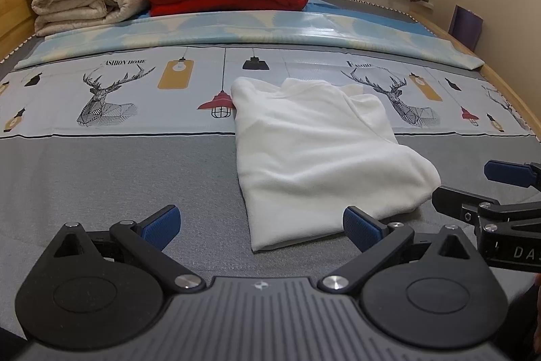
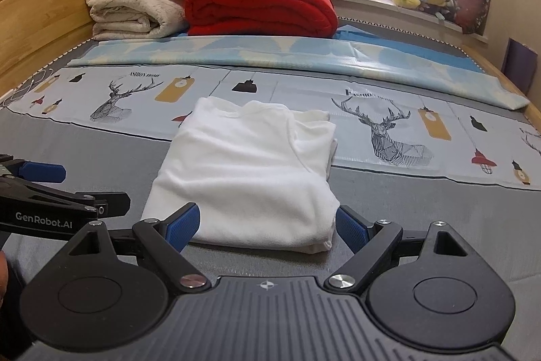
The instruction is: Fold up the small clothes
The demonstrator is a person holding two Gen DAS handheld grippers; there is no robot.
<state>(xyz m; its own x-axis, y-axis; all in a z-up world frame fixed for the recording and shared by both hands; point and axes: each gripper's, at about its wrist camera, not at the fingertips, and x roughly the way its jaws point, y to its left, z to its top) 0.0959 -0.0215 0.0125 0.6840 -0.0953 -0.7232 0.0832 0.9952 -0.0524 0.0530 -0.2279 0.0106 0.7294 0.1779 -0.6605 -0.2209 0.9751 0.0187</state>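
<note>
White garment lies folded, slightly rumpled; left gripper and right gripper gape, released.

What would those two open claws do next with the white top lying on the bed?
Probably ease forward and pinch the near hem of the white top. Both the left gripper and right gripper are open and empty just short of that edge, and the top looks only folded lengthwise, so one more fold away from the camera seems due.
</note>
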